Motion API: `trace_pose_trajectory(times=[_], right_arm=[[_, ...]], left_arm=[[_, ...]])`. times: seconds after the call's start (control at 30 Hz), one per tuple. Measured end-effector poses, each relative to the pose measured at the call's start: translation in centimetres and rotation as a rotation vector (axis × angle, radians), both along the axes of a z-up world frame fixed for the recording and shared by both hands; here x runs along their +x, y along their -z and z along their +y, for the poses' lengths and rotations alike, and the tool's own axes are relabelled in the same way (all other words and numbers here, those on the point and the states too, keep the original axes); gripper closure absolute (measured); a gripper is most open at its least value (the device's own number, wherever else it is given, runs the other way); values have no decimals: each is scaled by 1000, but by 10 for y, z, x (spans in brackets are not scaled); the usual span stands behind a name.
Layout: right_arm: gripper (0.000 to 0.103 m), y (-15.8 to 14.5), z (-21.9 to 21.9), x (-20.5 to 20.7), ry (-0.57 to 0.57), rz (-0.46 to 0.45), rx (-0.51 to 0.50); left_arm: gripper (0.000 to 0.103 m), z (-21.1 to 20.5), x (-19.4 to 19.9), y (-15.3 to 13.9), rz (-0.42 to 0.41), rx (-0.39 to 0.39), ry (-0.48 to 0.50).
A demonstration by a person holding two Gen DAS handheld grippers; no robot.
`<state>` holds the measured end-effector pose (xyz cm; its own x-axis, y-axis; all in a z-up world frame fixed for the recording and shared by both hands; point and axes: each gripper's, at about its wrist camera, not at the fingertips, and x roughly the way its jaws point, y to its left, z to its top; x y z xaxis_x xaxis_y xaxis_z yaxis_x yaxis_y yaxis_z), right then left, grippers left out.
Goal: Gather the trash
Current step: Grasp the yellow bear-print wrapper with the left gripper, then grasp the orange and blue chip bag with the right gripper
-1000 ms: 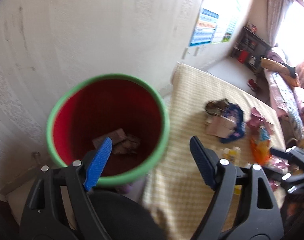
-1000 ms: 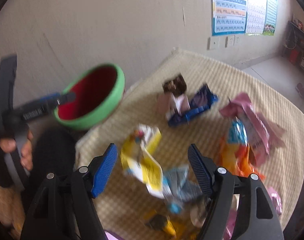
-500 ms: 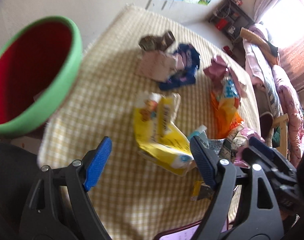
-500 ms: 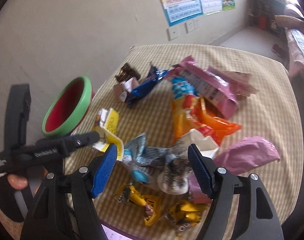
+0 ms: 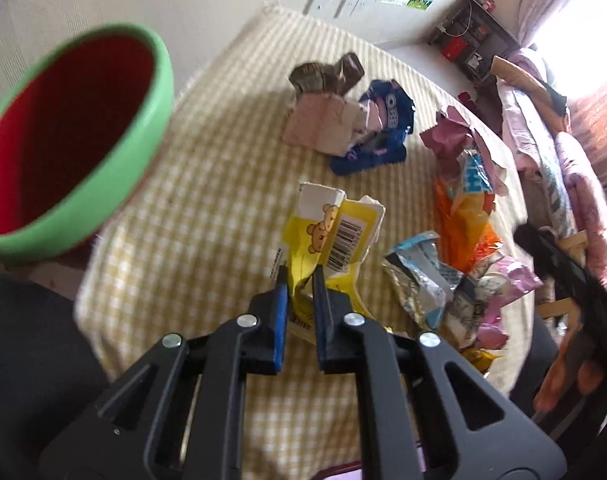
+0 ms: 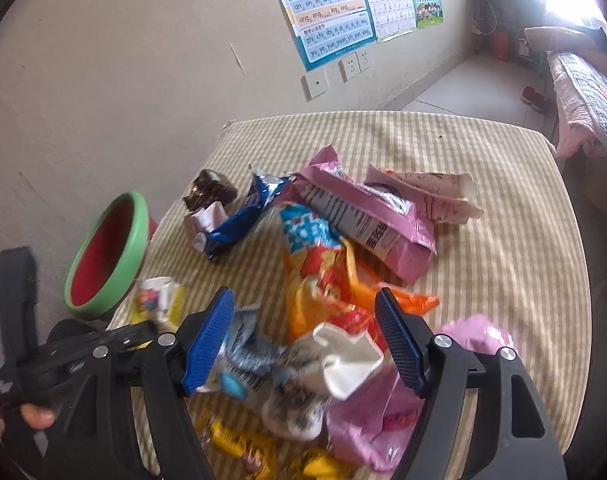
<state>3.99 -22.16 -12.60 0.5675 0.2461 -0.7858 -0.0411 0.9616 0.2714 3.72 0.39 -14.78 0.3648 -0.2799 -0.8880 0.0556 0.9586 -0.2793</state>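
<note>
A crushed yellow carton [image 5: 335, 232] with a bear print lies on the checked tablecloth [image 5: 207, 184]. My left gripper [image 5: 300, 280] points down at its near end. Its jaws are closing, and the blue pads pinch the yellow card between them. The red bin with a green rim [image 5: 151, 120] stands off the table's left edge, tilted in view. In the right wrist view the same carton [image 6: 155, 304] shows beside the bin's rim [image 6: 137, 236]. My right gripper [image 6: 305, 294] hangs open above a crumpled white and grey wrapper [image 6: 343, 360], with nothing gripped.
An orange snack bag [image 6: 323, 280], a long pink packet [image 6: 367, 220], a blue biscuit wrapper [image 5: 379, 132], a brown wrapper [image 5: 327, 72] and small yellow sweets wrappers [image 6: 239, 444] litter the cloth. A wall stands behind the table, a bed at far right.
My left gripper swung from over the bin down to the table, and its jaws closed on the yellow carton. The right gripper moved in over the wrapper pile, still open.
</note>
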Motion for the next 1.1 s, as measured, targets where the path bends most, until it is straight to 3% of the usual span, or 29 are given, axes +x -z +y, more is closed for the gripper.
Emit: trace_pose_trajectory(times=[0.13,0.3,0.37,0.43,0.53,0.6,0.63,0.67,0.73,0.87,1.1], right_arm=[[32,13,2,27,0,44,-32],[32,34,3,42,0,113,-63],[33,38,2,42,0,116,-60],[49,39,2,39,-4,105,-56],[56,38,3,37,-17,90,-41],[61,38,6,36,-26,76,-26],[61,36,6,35,-28,66,-11],[62,33,6,33,-29,53,6],[62,24,6,28,-30,19,37],[62,-2,6,17,-30,-64,82],[62,-53,10,-13,-14,-223,110]], left_arm=[[91,-3,-2,-3,-19,13,7],[48,-9,-2,-2,-30,3,20],[42,-12,0,-1,-26,-1,28],[41,-16,1,5,-8,9,34],[41,-21,3,23,76,18,44],[42,-23,2,25,72,24,52],[46,-25,3,25,75,23,60],[61,-23,3,25,70,21,56],[70,-18,4,24,67,0,44],[90,-11,4,14,19,-18,30],[92,-7,1,-25,-136,27,29]])
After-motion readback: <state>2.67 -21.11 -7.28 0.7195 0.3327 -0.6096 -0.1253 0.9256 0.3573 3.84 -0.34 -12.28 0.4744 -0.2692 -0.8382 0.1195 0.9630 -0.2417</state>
